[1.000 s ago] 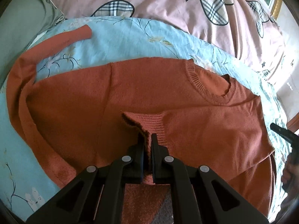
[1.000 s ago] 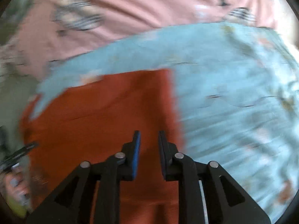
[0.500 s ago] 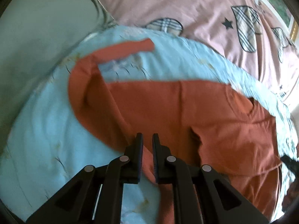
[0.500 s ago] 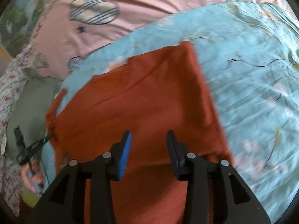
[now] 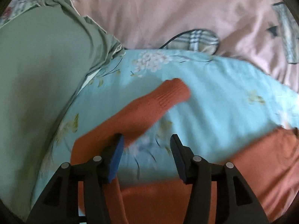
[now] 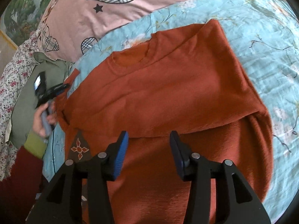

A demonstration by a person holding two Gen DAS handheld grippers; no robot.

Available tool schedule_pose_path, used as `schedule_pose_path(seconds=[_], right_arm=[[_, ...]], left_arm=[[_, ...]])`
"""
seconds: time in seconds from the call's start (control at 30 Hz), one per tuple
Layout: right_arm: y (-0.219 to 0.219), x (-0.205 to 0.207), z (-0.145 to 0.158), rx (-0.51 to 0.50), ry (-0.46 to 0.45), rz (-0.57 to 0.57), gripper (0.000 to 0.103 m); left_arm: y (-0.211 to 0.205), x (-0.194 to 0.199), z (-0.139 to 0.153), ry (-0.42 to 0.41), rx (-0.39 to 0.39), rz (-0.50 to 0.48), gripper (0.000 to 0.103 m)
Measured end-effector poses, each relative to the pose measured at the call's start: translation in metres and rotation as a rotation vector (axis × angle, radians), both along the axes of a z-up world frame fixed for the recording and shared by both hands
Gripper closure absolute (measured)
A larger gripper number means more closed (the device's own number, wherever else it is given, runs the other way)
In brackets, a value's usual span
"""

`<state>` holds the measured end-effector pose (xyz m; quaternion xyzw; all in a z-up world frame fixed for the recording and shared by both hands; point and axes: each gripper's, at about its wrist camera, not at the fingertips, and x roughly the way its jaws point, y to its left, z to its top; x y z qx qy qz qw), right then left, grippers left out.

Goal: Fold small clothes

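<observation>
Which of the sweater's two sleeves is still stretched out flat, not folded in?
The sleeve by the left gripper, its ribbed cuff lying out on the blue sheet; the other sleeve is already folded across the body.

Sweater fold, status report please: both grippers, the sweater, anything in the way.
Left gripper opening, empty, over the unfolded sleeve. Right gripper opening, empty, above the sweater, one side folded in. Green pillow beside the sleeve, not blocking.

Readable text: none in either view.
Sweater (image 6: 177,97): no label or lettering visible.
Pink cover (image 6: 119,16): only printed star and plaid shapes, no words.
Blue sheet (image 5: 214,97): floral print only.
</observation>
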<state>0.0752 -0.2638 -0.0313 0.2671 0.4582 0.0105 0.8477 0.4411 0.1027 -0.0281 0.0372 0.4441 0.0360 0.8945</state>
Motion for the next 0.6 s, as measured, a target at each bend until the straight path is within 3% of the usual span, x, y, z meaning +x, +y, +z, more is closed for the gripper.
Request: schedule_pose_path(seconds=[0.03, 0.07, 0.13, 0.33, 0.4, 0.5, 0.53, 0.57, 0.6], right_arm=[[0.002, -0.001, 0.001, 0.0, 0.0, 0.005, 0.055], [0.005, 0.0, 0.002, -0.001, -0.001, 0.016, 0.055], [0.009, 0.0, 0.002, -0.004, -0.006, 0.029, 0.055], [0.017, 0.002, 0.001, 0.005, -0.012, 0.045, 0.055], [0.021, 0.001, -0.001, 0.008, -0.006, 0.05, 0.055], [0.024, -0.004, 0.001, 0.012, -0.007, 0.056, 0.055], [0.024, -0.006, 0.001, 0.012, -0.007, 0.055, 0.055], [0.024, -0.009, 0.001, 0.013, -0.007, 0.05, 0.055], [0.023, -0.011, -0.001, 0.014, -0.005, 0.043, 0.054]], left_arm=[[0.001, 0.007, -0.005, 0.017, -0.006, 0.004, 0.068], [0.006, 0.015, -0.009, 0.041, -0.027, 0.013, 0.103], [0.018, 0.021, -0.011, 0.06, -0.109, 0.024, 0.103], [0.014, -0.028, 0.028, -0.061, -0.289, -0.086, 0.103], [0.006, -0.045, 0.041, -0.103, -0.288, -0.125, 0.103], [-0.002, -0.041, 0.048, -0.099, -0.213, -0.127, 0.103], [-0.003, -0.04, 0.048, -0.088, -0.184, -0.125, 0.092], [-0.004, -0.034, 0.045, -0.076, -0.153, -0.12, 0.067], [-0.003, -0.029, 0.042, -0.074, -0.122, -0.116, 0.054]])
